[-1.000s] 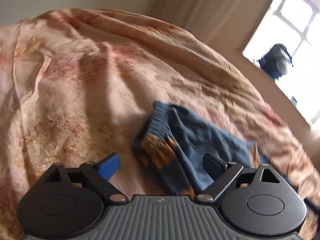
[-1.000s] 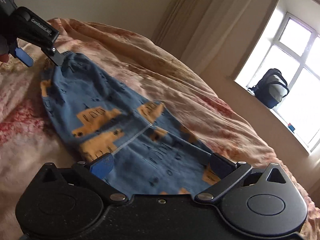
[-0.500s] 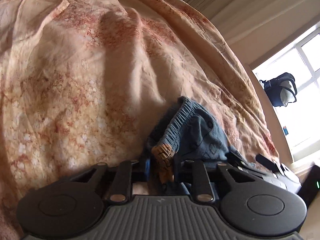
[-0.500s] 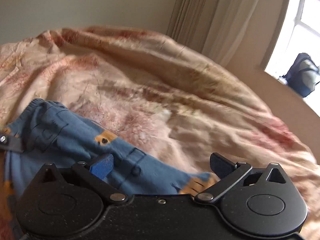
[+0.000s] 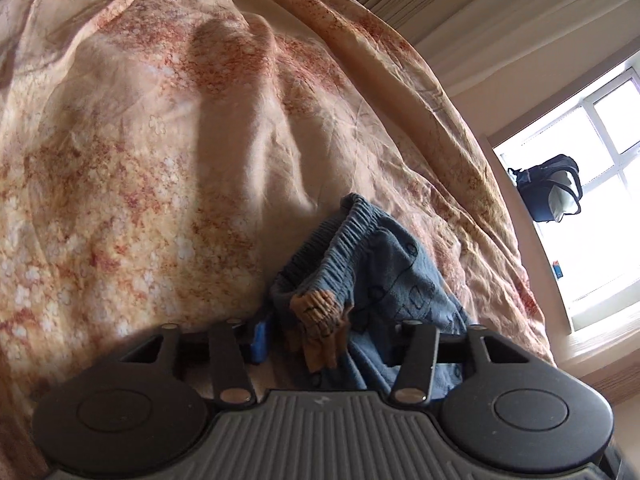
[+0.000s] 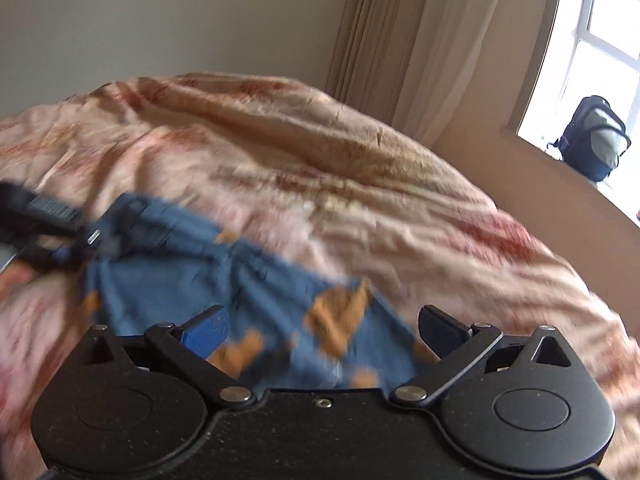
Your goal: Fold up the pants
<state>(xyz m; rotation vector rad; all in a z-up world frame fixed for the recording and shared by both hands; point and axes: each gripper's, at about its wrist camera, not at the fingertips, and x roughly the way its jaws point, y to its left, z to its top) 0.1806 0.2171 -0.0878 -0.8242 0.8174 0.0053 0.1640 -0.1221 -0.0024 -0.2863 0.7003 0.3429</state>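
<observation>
Small blue pants [image 5: 384, 264] with orange prints lie on a floral bedspread [image 5: 140, 168]. Their elastic waistband is bunched up just ahead of my left gripper [image 5: 330, 340]. Its jaws are opening, and the crumpled waistband with an orange patch still stands between them; the right finger is hidden behind cloth. In the right wrist view, which is motion-blurred, the pants [image 6: 192, 264] spread under my right gripper [image 6: 324, 332], open with nothing pinched. The left gripper [image 6: 52, 224] shows at the pants' far left end.
The bedspread [image 6: 360, 184] is rumpled with ridges. A curtain [image 6: 404, 48] hangs in the corner beyond the bed. A dark backpack [image 6: 596, 144] sits on the window sill at right.
The left gripper came down and pinched the waistband half a second ago; its jaws have since spread apart with the cloth still between them. The right gripper has swung sideways over the pants.
</observation>
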